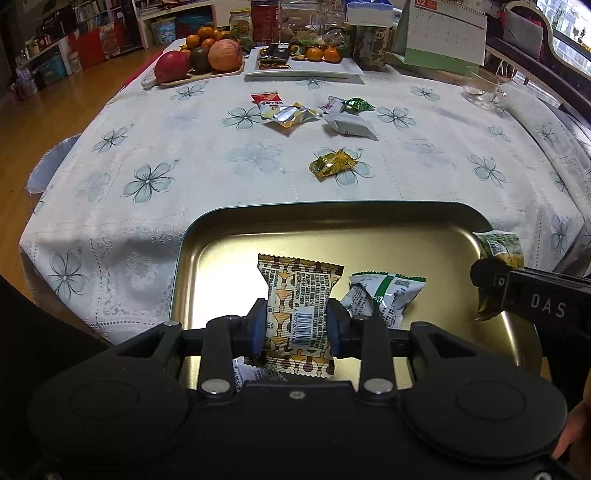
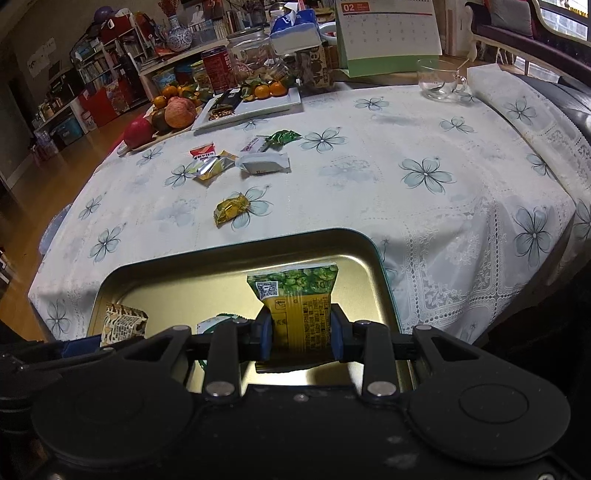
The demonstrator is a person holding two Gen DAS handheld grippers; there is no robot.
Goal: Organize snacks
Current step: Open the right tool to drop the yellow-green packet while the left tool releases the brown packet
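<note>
My left gripper (image 1: 297, 326) is shut on a brown patterned snack packet (image 1: 299, 295) and holds it over the gold tray (image 1: 221, 251). My right gripper (image 2: 301, 332) is shut on a green and yellow snack packet (image 2: 299, 295) over the same tray (image 2: 362, 251); it also shows at the right of the left wrist view (image 1: 502, 254). A green and white packet (image 1: 388, 295) lies in the tray. A gold wrapped candy (image 1: 334, 162) lies on the cloth beyond the tray. Several more packets (image 1: 291, 114) lie farther back.
The table has a white flowered cloth (image 1: 166, 147). At the back stand a fruit board (image 1: 207, 55), a white plate with snacks (image 1: 306, 62), jars, a calendar (image 1: 443, 33) and a glass cup (image 2: 441, 83). The floor drops off at left.
</note>
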